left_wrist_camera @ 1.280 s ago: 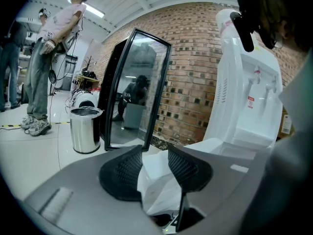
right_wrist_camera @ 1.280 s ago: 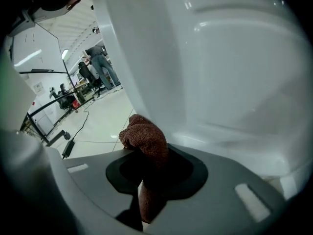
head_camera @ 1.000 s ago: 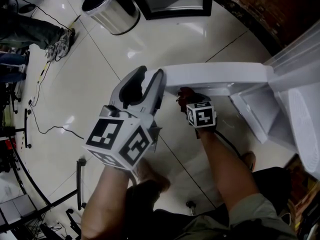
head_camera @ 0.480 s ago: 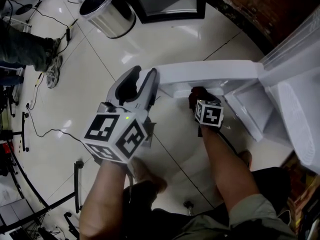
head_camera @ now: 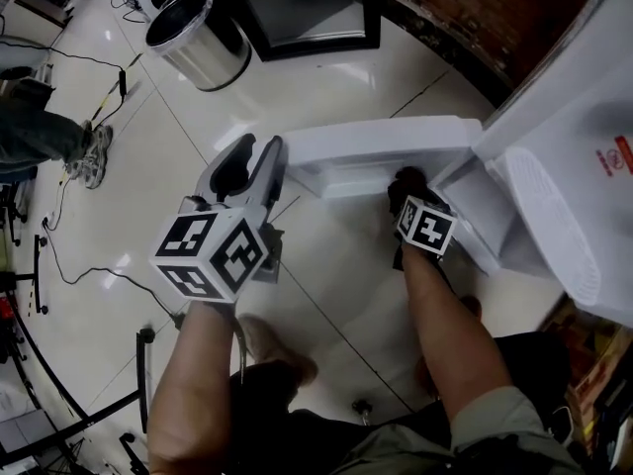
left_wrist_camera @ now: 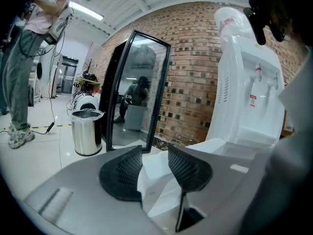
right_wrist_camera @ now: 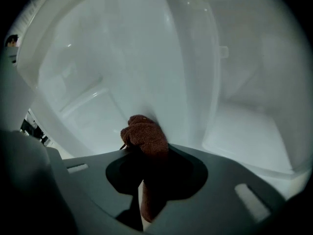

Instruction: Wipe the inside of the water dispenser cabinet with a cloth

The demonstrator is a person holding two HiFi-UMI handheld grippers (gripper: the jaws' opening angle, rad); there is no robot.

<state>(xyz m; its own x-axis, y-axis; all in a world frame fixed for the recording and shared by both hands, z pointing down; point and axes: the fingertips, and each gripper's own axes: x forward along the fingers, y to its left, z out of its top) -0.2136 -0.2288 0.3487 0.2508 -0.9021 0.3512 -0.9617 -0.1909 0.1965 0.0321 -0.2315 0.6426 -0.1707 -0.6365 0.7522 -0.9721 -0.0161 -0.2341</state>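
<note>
Now cloth (right_wrist_camera: 144,133), pinched tight in right gripper (right_wrist_camera: 146,155) jaws, has slid right from cabinet door (head_camera: 381,144) underside into cabinet (right_wrist_camera: 161,58) interior, seemingly against its wall; wiping underway. Left gripper (left_wrist_camera: 154,168) jaws stay clamped on the door's left edge.

Right gripper (right_wrist_camera: 146,153): in head view only the cube (head_camera: 427,228) shows, with the jaws hidden beyond the door (head_camera: 386,146).
Cloth (right_wrist_camera: 145,136): lower part lost in the dark between the jaws.
Dispenser (head_camera: 584,166): cut off by the right edge; red label (head_camera: 615,153) too small to read.
Bystander (head_camera: 35,132): cut off at the left edge.
</note>
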